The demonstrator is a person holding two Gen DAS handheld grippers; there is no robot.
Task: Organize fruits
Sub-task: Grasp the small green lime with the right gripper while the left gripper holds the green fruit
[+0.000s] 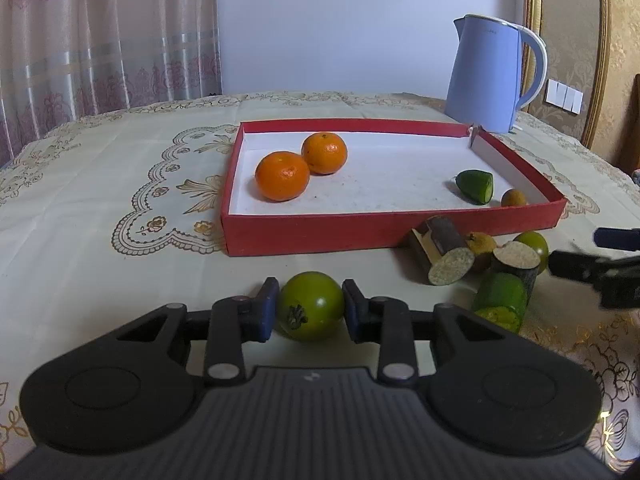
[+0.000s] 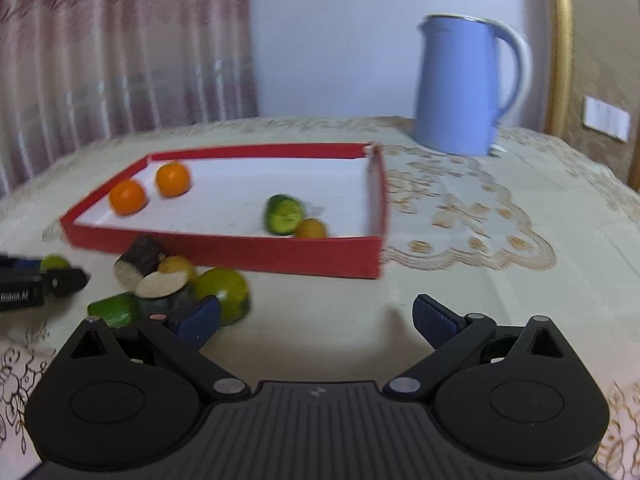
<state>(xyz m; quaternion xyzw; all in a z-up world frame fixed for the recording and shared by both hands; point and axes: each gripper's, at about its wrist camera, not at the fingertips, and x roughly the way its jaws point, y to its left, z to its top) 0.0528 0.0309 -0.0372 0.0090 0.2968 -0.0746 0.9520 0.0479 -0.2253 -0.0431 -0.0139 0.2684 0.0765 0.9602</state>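
A green tomato [image 1: 310,306], stem end toward the camera, sits gripped between the pads of the left tongs [image 1: 309,308] low over the tabletop [image 1: 120,280], just short of the red tray's [image 1: 304,236] near wall. The tray lies straight ahead, already holding two oranges [image 1: 282,176] at its left end and a cucumber piece [image 1: 476,186] at its right. The right tongs [image 2: 316,322] stand wide and empty beside the remaining pile, another green fruit [image 2: 224,294] by their left finger.
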